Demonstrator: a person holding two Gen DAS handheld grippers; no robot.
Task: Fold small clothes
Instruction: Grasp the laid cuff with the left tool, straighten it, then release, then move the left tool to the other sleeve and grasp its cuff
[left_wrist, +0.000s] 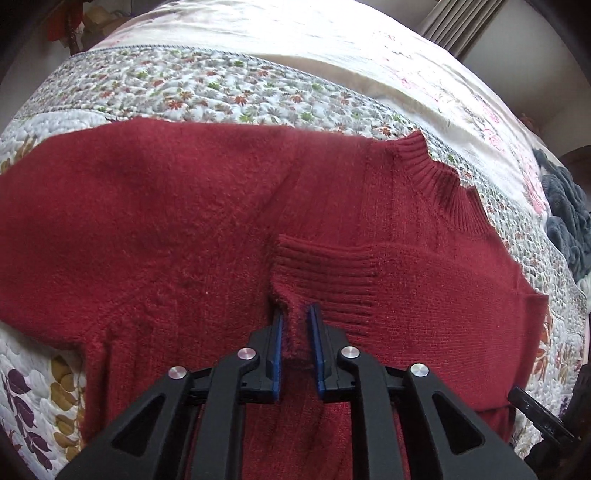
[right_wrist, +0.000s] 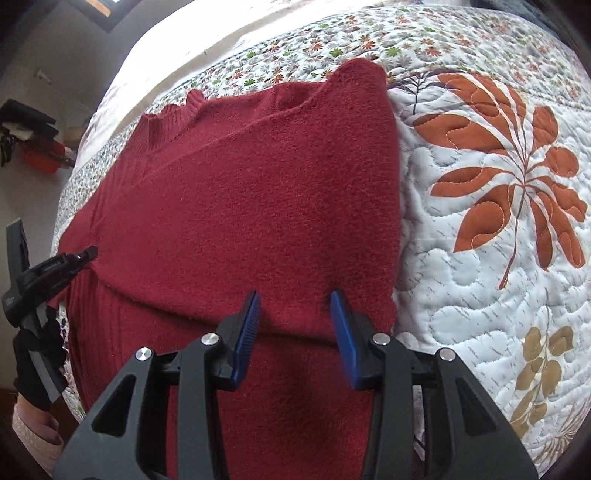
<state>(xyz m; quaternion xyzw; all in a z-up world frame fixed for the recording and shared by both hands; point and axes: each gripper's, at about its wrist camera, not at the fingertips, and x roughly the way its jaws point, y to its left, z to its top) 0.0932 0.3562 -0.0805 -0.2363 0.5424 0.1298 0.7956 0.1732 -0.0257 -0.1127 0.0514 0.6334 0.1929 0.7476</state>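
Red knit sweater spread flat on floral quilt, ribbed cuff folded across the body. Left gripper pinching cuff's edge; right gripper spread wide just over folded sleeve.

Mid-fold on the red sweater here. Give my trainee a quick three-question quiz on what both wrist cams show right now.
1. True or false: the left gripper is pinching a ribbed sleeve cuff of the red sweater.
2. Multiple choice: the right gripper is A) shut on the collar, B) open over the sweater body, C) resting on bare quilt.
3. Fill in: the sweater lies on a floral ____.

Key
1. True: a fold of the cuff sits between the blue pads.
2. B: the fingers stand apart, with red knit beneath them and nothing gripped.
3. Quilt.
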